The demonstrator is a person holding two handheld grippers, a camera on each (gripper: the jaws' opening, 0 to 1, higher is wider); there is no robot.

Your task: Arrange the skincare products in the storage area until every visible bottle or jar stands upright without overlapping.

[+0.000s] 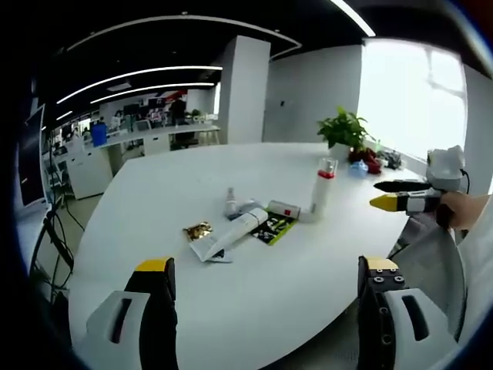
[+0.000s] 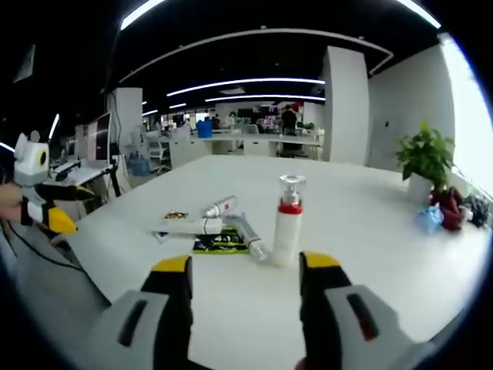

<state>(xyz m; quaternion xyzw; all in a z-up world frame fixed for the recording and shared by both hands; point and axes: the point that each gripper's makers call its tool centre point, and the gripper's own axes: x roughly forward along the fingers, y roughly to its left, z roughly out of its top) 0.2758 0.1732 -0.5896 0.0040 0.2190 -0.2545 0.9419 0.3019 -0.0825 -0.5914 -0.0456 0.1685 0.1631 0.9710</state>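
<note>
On your white tabletop (image 2: 370,231) one white pump bottle (image 2: 287,222) with a red band and clear cap stands upright. Beside it lie a white tube (image 2: 192,226), a small clear bottle (image 2: 219,206), a green-and-black packet (image 2: 221,243) and a gold sachet (image 1: 198,230), clustered and partly overlapping. A potted plant (image 2: 426,159) sits well apart near the window. Your left tool (image 1: 266,274) hangs above the near edge, jaws apart, holding nothing. Your right tool (image 2: 245,271) points at the pump bottle, jaws apart, empty too.
</note>
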